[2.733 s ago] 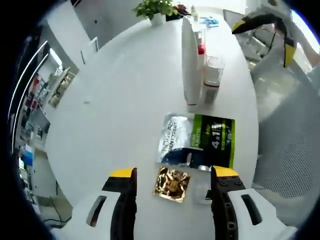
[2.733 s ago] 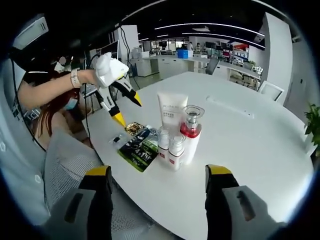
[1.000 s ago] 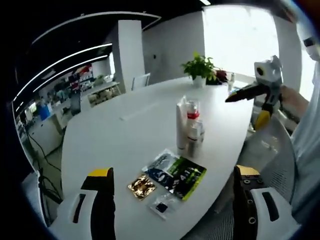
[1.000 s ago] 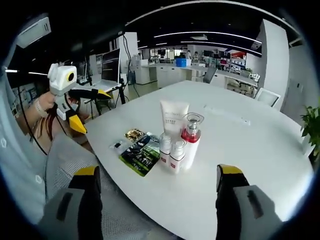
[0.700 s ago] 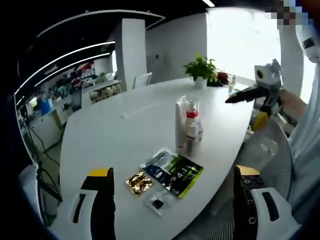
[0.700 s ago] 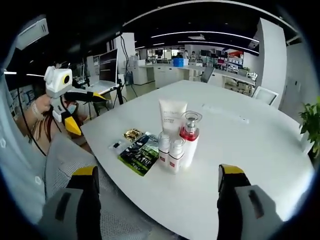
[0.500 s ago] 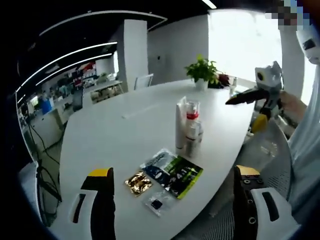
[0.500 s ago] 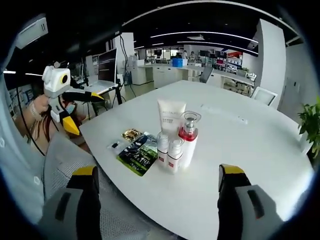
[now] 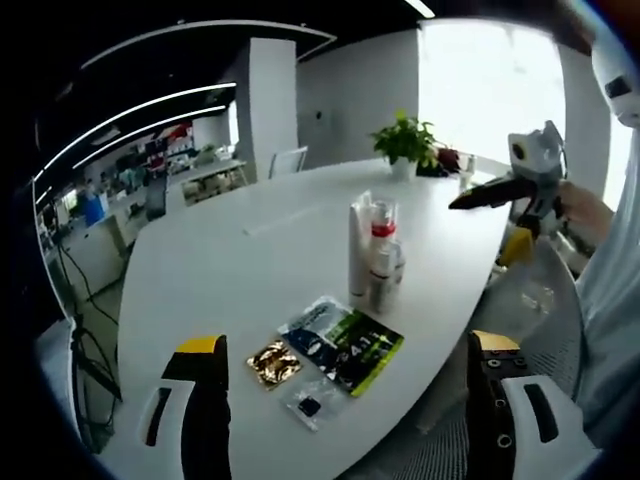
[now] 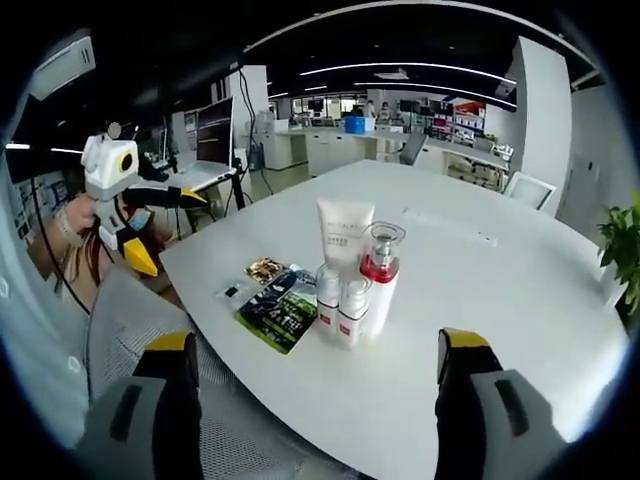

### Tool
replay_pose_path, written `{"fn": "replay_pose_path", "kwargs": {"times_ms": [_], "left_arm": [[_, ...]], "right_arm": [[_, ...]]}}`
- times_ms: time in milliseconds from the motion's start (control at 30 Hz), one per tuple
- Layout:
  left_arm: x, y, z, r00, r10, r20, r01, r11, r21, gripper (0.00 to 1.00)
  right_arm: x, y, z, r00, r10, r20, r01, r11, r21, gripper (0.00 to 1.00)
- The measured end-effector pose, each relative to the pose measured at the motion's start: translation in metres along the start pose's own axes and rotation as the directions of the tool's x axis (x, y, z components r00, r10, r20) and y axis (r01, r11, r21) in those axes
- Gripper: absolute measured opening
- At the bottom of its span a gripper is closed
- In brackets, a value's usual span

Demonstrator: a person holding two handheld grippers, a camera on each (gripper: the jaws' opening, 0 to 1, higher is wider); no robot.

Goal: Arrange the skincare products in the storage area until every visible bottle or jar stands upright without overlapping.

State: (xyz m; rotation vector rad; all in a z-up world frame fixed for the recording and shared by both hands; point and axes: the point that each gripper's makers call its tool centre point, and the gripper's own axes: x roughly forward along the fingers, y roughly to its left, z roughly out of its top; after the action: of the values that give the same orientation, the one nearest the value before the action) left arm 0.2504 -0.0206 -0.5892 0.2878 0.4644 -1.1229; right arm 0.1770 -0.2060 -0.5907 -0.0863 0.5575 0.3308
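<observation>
Left gripper view: held off the table (image 9: 230, 270) edge, looking across it toward the plant (image 9: 405, 140) and bright window, well back from the bottles (image 9: 374, 255). Right gripper view: off the opposite end of the same edge, facing the office desks, bottles (image 10: 352, 280) somewhat nearer. Both share the tabletop, bottle cluster and flat packets (image 9: 343, 342) (image 10: 280, 303). Each sees the other: right gripper (image 9: 505, 215) at right of the left view, left gripper (image 10: 150, 225) at left of the right view.
</observation>
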Motion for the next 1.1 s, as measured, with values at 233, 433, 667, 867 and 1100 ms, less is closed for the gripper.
{"fn": "replay_pose_path", "kwargs": {"times_ms": [233, 433, 667, 867, 1100], "left_arm": [[-0.0029, 0.0009, -0.0017, 1.000, 0.009, 0.004, -0.009, 1.000, -0.013, 0.97], [-0.0032, 0.0009, -0.0035, 1.000, 0.011, -0.002, -0.011, 1.000, -0.013, 0.97], [-0.0010, -0.0007, -0.0032, 1.000, 0.007, -0.002, -0.007, 1.000, -0.017, 0.97], [0.0002, -0.0013, -0.0017, 1.000, 0.006, 0.002, -0.006, 1.000, -0.021, 0.97], [0.0010, 0.0005, -0.0005, 1.000, 0.010, 0.003, -0.010, 1.000, -0.028, 0.97]], "right_arm": [[0.0009, 0.0015, 0.0002, 1.000, 0.002, 0.000, -0.002, 1.000, -0.003, 1.00], [0.0018, 0.0014, 0.0000, 1.000, 0.003, -0.001, -0.003, 1.000, -0.005, 1.00], [0.0020, 0.0003, -0.0004, 1.000, 0.002, -0.001, -0.002, 1.000, -0.003, 1.00], [0.0026, -0.0008, -0.0005, 1.000, 0.001, 0.000, -0.001, 1.000, -0.003, 1.00], [0.0031, -0.0029, 0.0015, 1.000, 0.000, 0.004, 0.000, 1.000, 0.000, 1.00]]}}
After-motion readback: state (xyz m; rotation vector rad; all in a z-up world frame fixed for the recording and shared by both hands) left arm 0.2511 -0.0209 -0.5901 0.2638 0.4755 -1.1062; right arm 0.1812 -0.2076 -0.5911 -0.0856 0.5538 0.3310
